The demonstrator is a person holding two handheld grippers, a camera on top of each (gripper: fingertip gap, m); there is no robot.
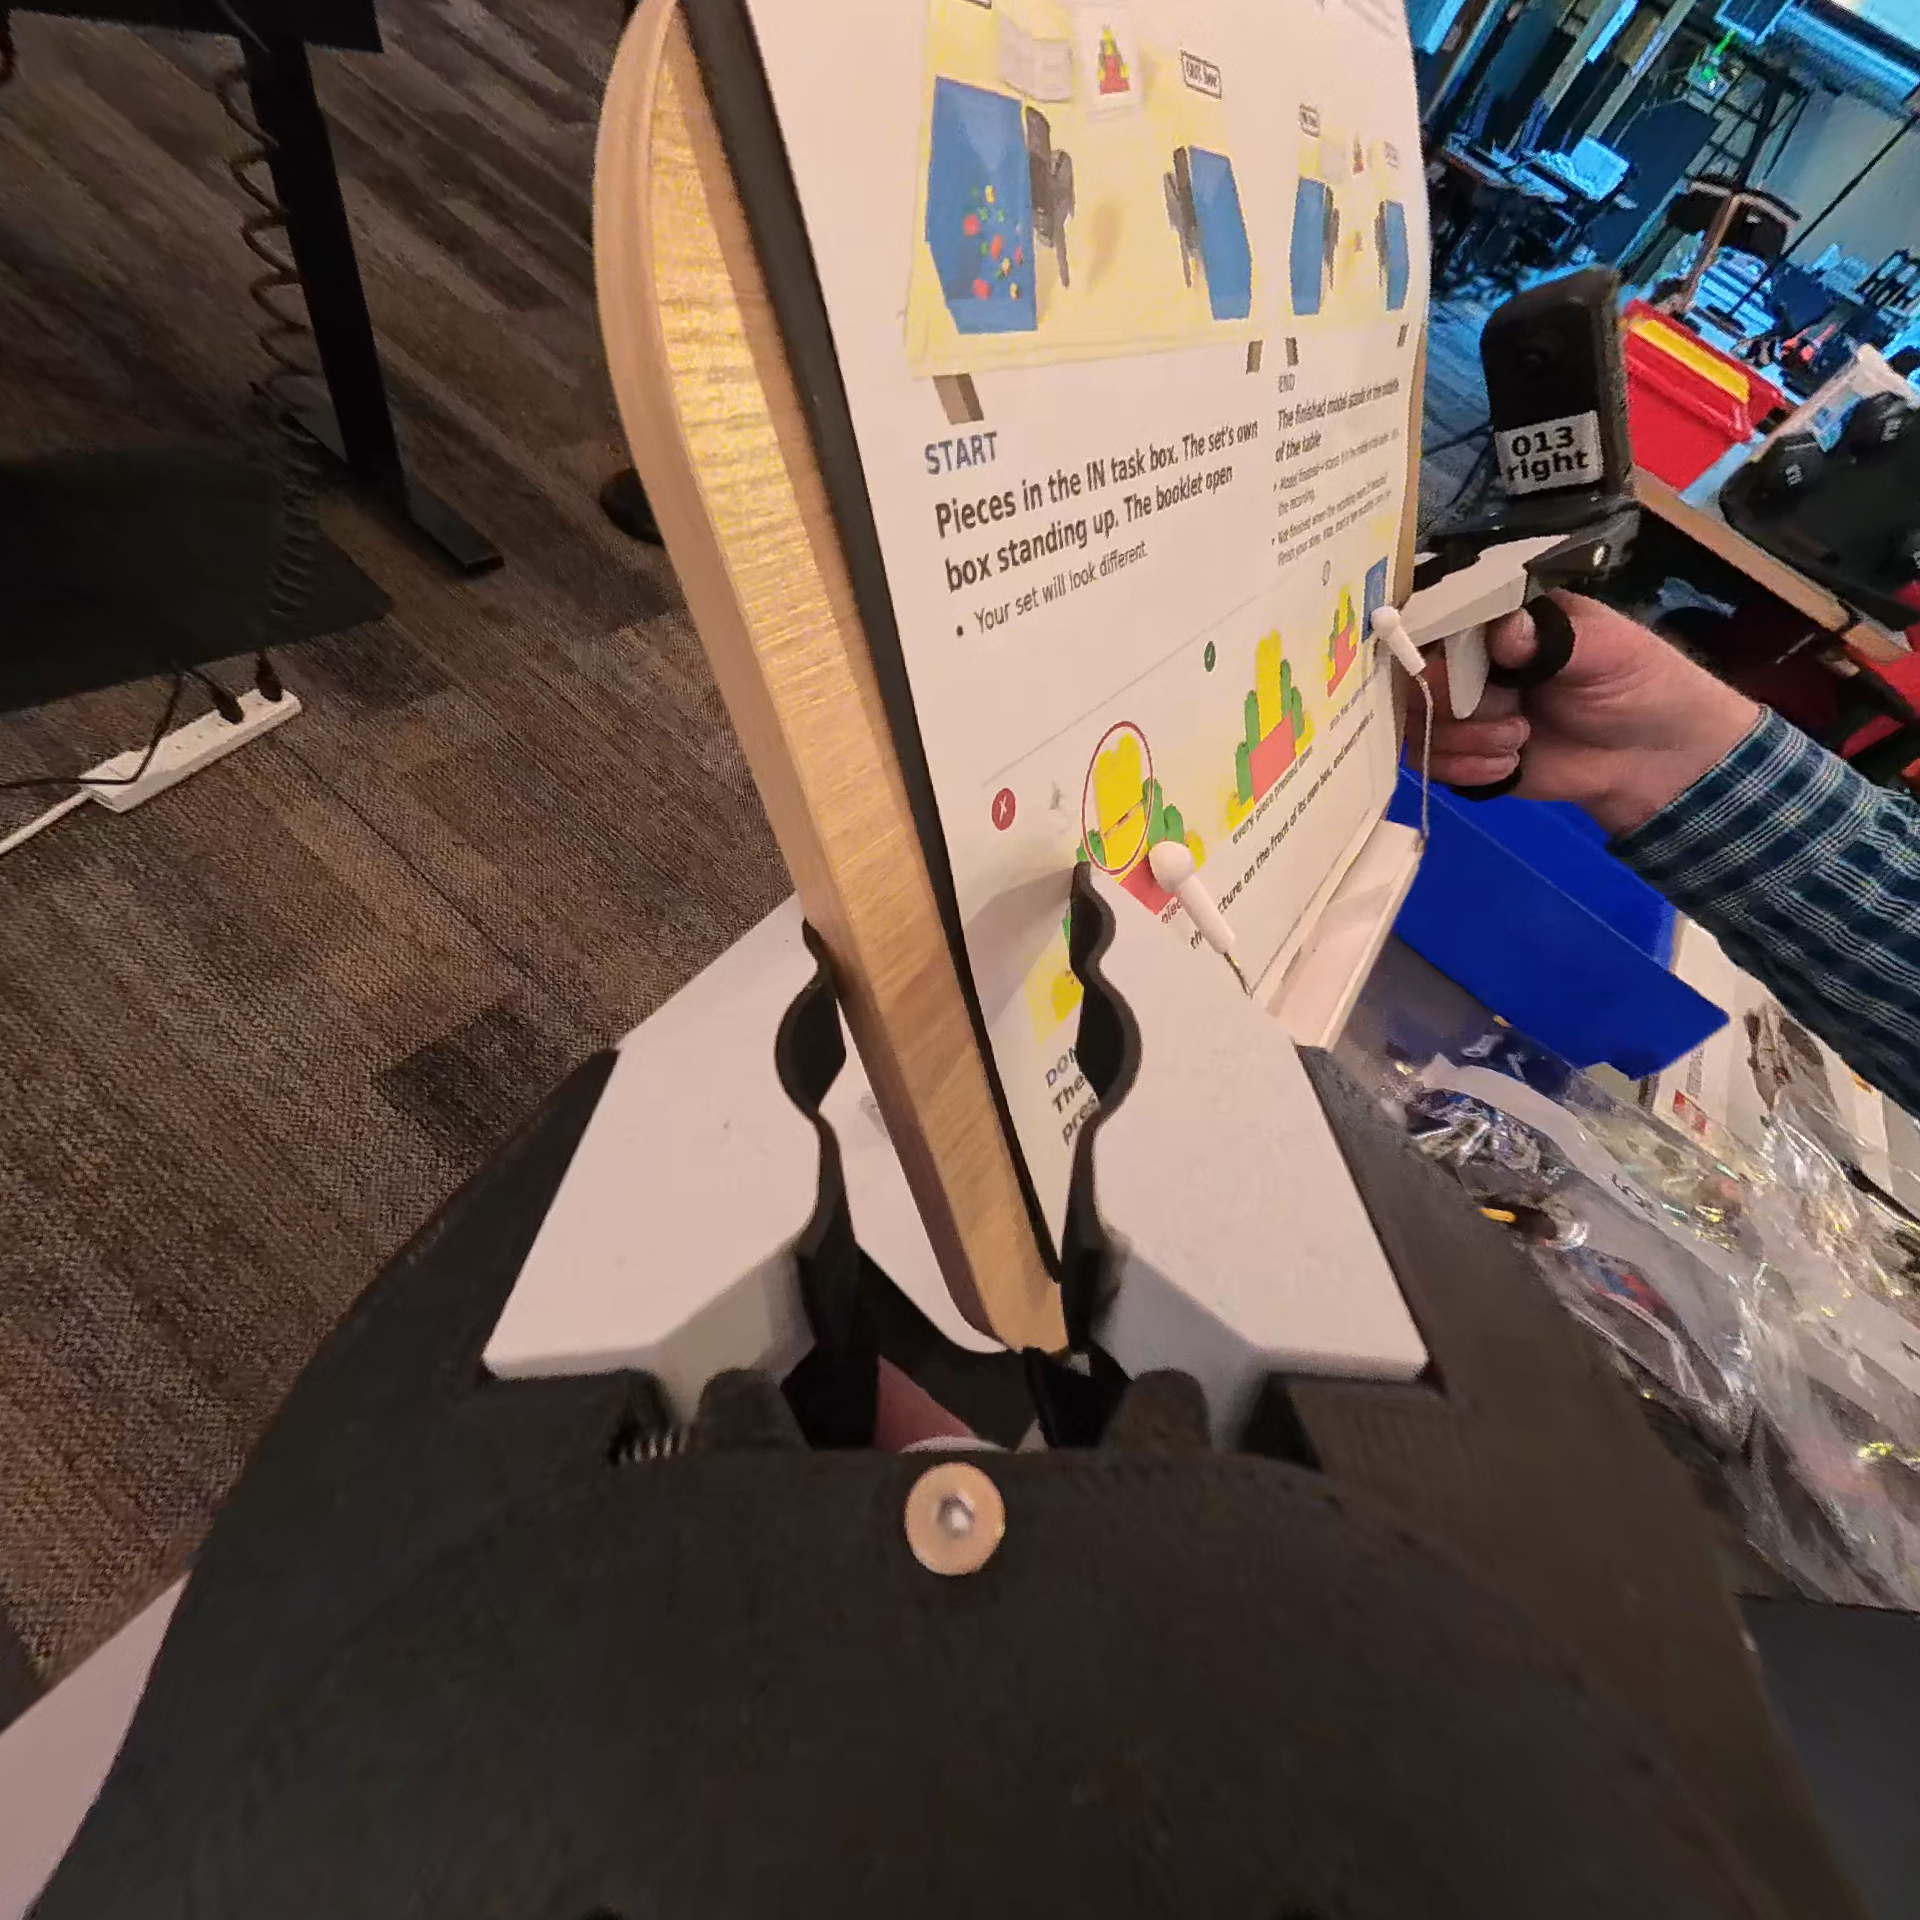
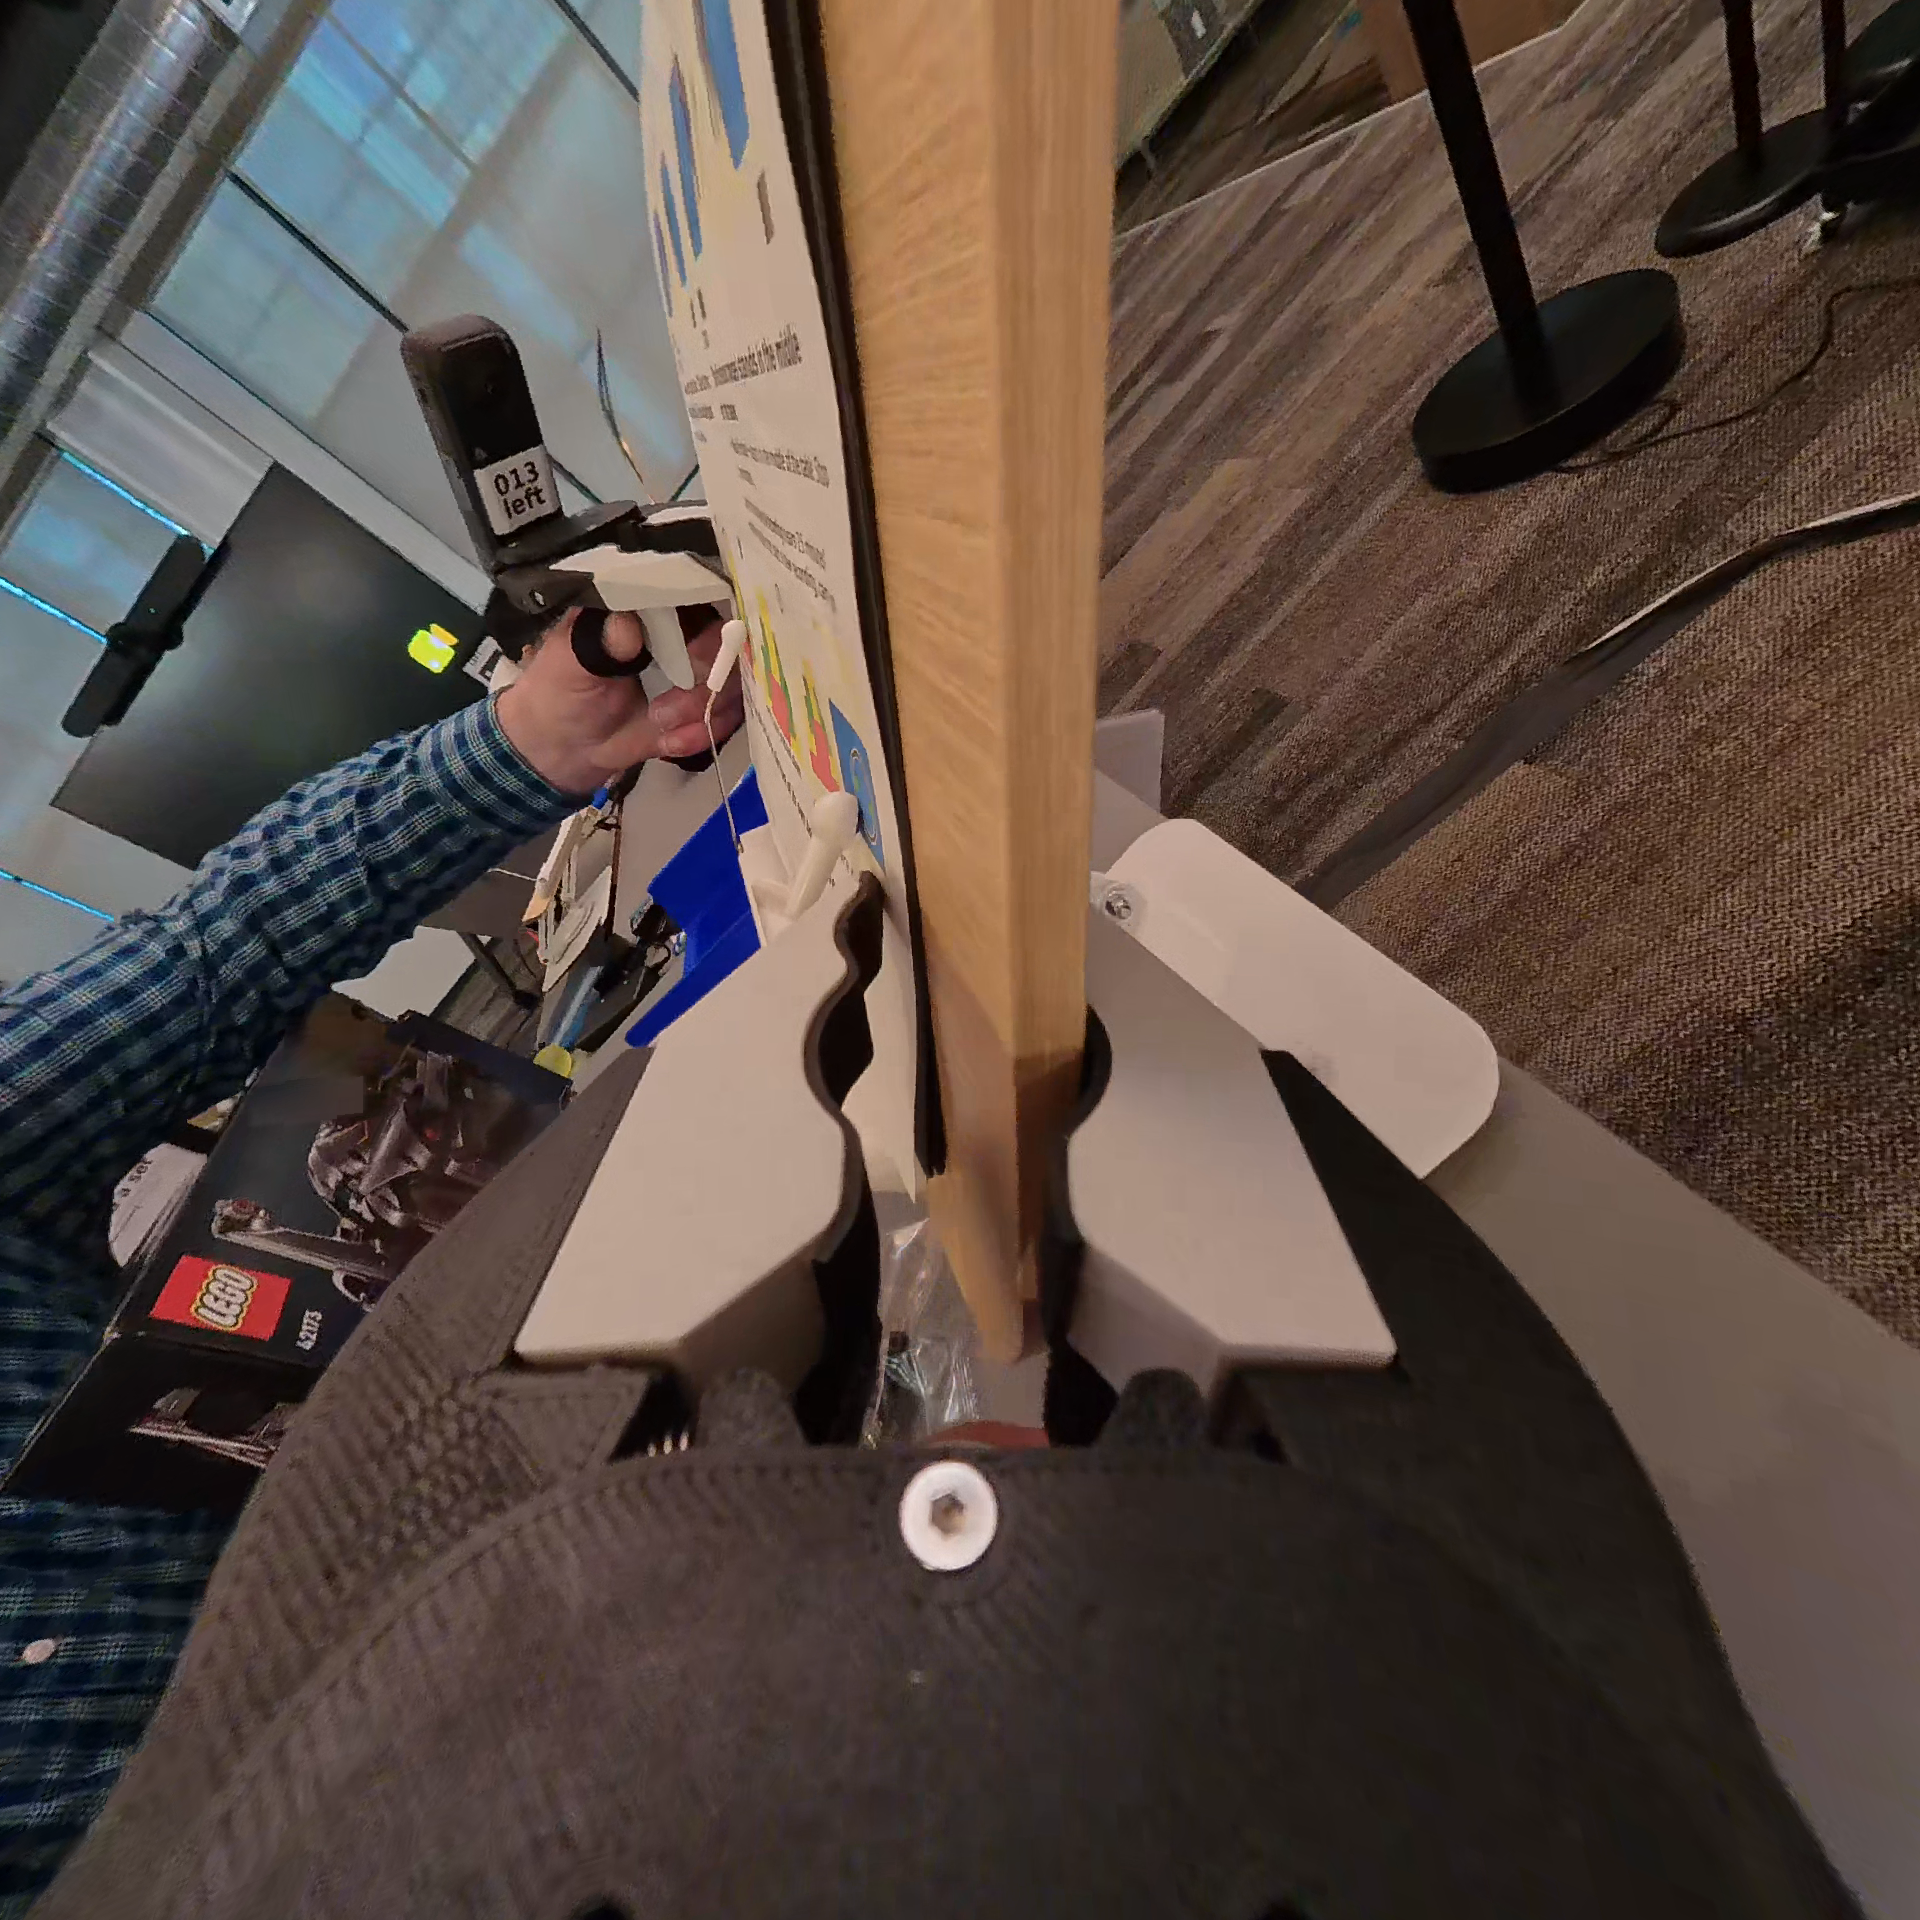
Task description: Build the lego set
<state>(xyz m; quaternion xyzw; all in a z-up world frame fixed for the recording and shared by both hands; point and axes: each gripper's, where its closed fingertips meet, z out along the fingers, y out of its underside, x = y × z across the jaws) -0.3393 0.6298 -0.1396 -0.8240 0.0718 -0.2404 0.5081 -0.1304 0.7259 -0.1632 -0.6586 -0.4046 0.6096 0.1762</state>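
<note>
A wooden board (image 1: 769,582) carries a printed instruction sheet (image 1: 1101,520) with brick pictures on its face. My left gripper (image 1: 951,935) is shut on one edge of the board, one finger on each face. My right gripper (image 2: 987,935) is shut on the opposite edge of the same board (image 2: 966,520). Each gripper shows in the other's view, the right one (image 1: 1455,613) and the left one (image 2: 696,582), each at the far edge of the sheet. The set's dark box (image 2: 312,1226) and clear bags of pieces (image 1: 1683,1247) lie on the table below the board.
A blue bin (image 1: 1538,935) stands on the table behind the board. White pegs on strings (image 1: 1179,873) hang at the sheet. A person's hand in a plaid sleeve (image 1: 1766,831) holds the right gripper. Carpet floor with a power strip (image 1: 197,738) and black stand bases (image 2: 1548,384) lies beyond.
</note>
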